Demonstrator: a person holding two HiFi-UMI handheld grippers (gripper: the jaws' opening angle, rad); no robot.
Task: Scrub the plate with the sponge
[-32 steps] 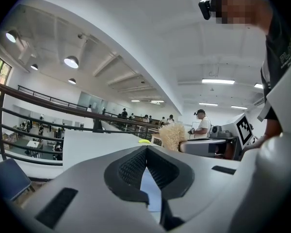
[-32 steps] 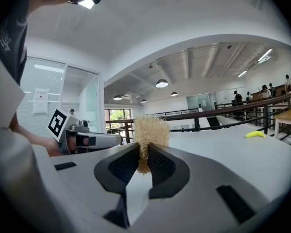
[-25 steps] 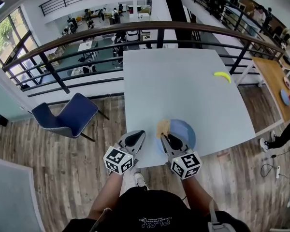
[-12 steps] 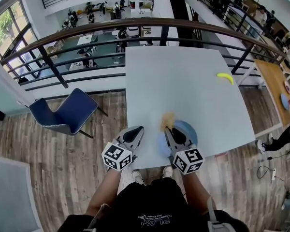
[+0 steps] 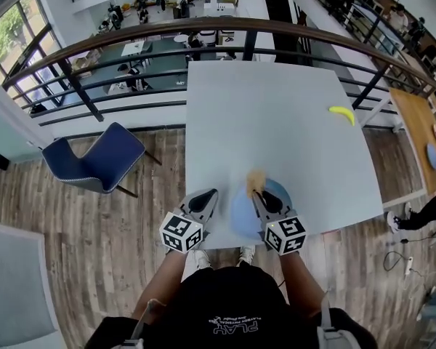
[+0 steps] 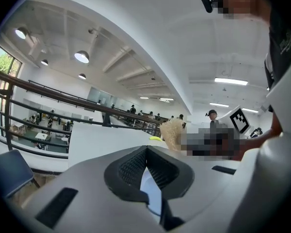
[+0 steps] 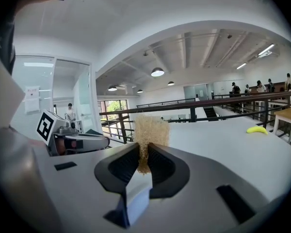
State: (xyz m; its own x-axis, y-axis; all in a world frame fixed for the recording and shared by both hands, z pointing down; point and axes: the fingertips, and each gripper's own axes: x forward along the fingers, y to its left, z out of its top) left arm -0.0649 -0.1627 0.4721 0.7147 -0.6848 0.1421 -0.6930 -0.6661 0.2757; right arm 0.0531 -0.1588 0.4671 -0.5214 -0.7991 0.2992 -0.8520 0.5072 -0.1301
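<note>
A round blue plate (image 5: 240, 213) lies near the front edge of the white table (image 5: 276, 122). My right gripper (image 5: 260, 193) hovers over it, shut on a tan fibrous sponge (image 5: 256, 179) that sticks out past the plate's far rim. In the right gripper view the sponge (image 7: 148, 132) is pinched between the dark pads (image 7: 161, 165). My left gripper (image 5: 207, 195) is just left of the plate, over the table's front left corner. Its jaws (image 6: 146, 161) are closed together with nothing held. From the left gripper view the sponge (image 6: 173, 132) shows to the right.
A yellow banana (image 5: 341, 113) lies at the table's far right. A dark railing (image 5: 203, 31) runs behind the table over a drop to a lower floor. A blue chair (image 5: 98, 162) stands on the wooden floor to the left.
The right gripper has pushed the sponge a little farther across the plate toward its far rim, baring more of the plate's left side. The left gripper has barely moved.
</note>
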